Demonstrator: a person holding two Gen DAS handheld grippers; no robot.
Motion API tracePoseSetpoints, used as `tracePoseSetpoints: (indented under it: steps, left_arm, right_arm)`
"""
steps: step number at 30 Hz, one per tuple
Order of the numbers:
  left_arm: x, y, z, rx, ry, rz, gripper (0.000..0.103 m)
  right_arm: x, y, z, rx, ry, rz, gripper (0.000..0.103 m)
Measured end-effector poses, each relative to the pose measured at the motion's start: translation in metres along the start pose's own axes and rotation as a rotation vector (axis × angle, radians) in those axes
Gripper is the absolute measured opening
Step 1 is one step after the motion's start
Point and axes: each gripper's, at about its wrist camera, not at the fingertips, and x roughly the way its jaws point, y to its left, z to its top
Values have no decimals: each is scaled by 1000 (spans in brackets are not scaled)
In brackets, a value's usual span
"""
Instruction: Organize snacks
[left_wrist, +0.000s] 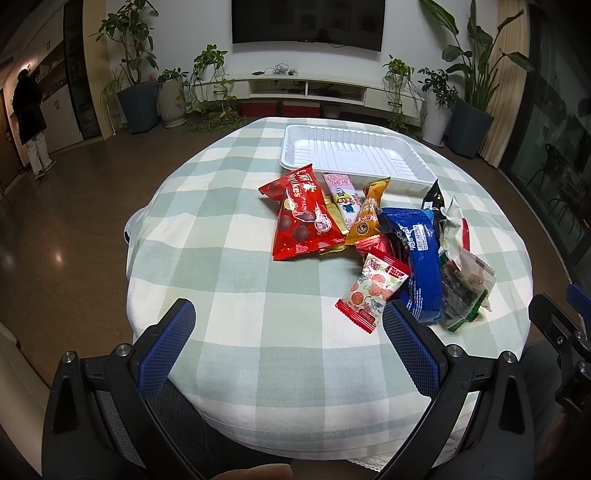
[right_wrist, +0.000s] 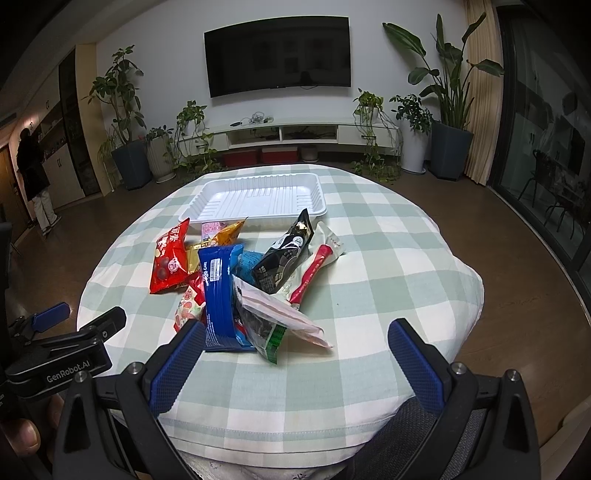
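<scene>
A pile of snack packets lies mid-table: a red chocolate bag (left_wrist: 303, 218) (right_wrist: 170, 260), a blue Oreo pack (left_wrist: 419, 258) (right_wrist: 218, 291), a small red-and-white packet (left_wrist: 373, 290), an orange packet (left_wrist: 369, 214), a black packet (right_wrist: 286, 258) and a clear bag of dark snacks (right_wrist: 269, 321). An empty white tray (left_wrist: 351, 157) (right_wrist: 258, 199) sits behind the pile. My left gripper (left_wrist: 288, 332) is open and empty above the near table edge. My right gripper (right_wrist: 295, 350) is open and empty, its left finger next to the Oreo pack.
The round table has a green-and-white checked cloth (left_wrist: 240, 221) (right_wrist: 388, 258). Beyond it are a TV console (right_wrist: 288, 133), potted plants (right_wrist: 447, 147) and a person standing at far left (left_wrist: 31, 122). The left gripper's body shows at the right wrist view's left edge (right_wrist: 62, 350).
</scene>
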Motion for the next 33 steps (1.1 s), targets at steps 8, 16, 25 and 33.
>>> tracePoseSetpoints:
  steps: [8, 16, 25, 33]
  left_arm:
    - [8, 2, -6, 7, 12, 11, 103]
    - [8, -3, -5, 28, 7, 28, 103]
    - [8, -3, -5, 28, 6, 28, 103]
    - [7, 7, -6, -18, -18, -91, 103]
  right_arm:
    - [1, 0, 0, 1, 3, 0, 101]
    - [1, -2, -1, 3, 8, 0, 101]
    - [1, -1, -1, 6, 13, 3, 101]
    - [1, -1, -4, 10, 16, 22, 101]
